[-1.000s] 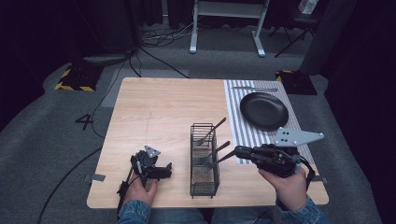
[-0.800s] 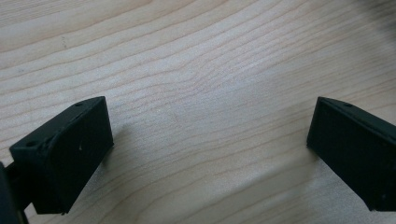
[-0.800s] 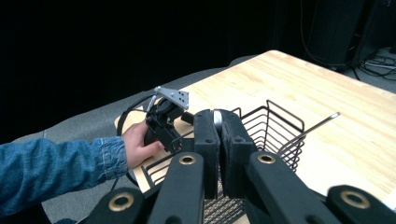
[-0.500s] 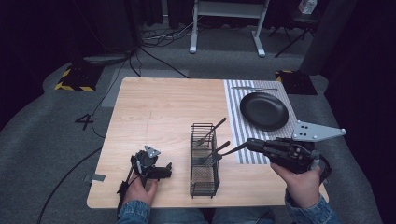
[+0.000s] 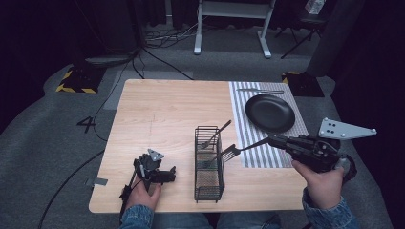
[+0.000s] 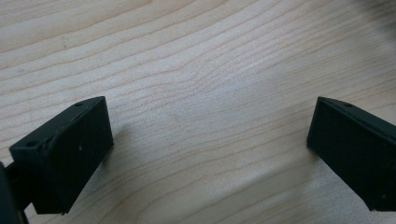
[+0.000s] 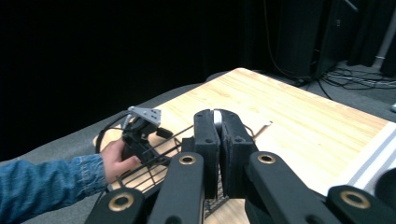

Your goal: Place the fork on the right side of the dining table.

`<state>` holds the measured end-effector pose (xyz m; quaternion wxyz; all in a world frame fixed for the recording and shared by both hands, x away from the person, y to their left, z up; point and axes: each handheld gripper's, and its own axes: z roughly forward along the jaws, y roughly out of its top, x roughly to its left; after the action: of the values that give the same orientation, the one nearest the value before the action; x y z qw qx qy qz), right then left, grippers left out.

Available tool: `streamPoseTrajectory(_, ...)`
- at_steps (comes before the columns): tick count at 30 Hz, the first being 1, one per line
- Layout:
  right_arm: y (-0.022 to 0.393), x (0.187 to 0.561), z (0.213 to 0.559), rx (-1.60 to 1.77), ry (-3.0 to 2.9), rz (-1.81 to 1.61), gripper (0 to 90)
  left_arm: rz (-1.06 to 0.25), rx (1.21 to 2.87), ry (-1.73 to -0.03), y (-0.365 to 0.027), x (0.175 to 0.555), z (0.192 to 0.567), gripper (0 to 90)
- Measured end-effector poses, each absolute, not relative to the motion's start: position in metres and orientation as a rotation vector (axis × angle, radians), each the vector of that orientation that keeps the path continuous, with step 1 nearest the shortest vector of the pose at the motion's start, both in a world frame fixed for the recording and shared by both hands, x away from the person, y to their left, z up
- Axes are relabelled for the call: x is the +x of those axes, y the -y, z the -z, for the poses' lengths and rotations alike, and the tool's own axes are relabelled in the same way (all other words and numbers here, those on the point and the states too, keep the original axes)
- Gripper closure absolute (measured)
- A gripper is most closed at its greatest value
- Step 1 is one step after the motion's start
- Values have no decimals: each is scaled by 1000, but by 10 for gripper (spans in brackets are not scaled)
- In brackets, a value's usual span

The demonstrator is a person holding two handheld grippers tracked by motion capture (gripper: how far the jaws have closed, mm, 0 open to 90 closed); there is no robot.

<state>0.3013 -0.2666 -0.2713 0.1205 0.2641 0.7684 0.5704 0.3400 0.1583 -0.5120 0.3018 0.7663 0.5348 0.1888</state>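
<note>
The right gripper (image 5: 279,141) is hovering at the right edge of the bench (image 5: 162,114), with its fingers (image 7: 208,140) pressing together on the handle end of a fork (image 5: 239,149). The fork is running straight out from the fingertips toward the wire cutlery basket (image 5: 209,164). Its tines are hanging just beside the basket's upper right rim, above the bench surface, with the handle lying in line with the fingers. In the right gripper view a sliver of pale metal is showing between the two clamped pads.

Beyond the fingers, inside the basket, a second fork (image 5: 215,135) is leaning with its handle sticking up and to the right over the rim.

The left gripper (image 5: 165,175) is resting low on the near left part of the bench, well apart from the basket. Its fingers (image 6: 70,149) are standing wide, with nothing but bare wood grain between them.

To the far side of the right fingers, a black plate (image 5: 270,113) is sitting on a striped placemat (image 5: 260,152). Past the plate, at the mat's far edge, another piece of cutlery (image 5: 260,90) is lying flat.
</note>
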Motion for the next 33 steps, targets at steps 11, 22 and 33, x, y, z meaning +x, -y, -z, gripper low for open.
streamPoseTrajectory(11,286,305,268,824,-2206,-1636,870,-499,2032,-1418,-158,340,512,3)
streamPoseTrajectory(22,307,314,269,898,-2161,-1602,870,-499,2032,-1418,-158,340,512,3)
streamPoseTrajectory(33,324,334,281,998,-2099,-1552,870,-503,2030,-1419,-158,340,512,3)
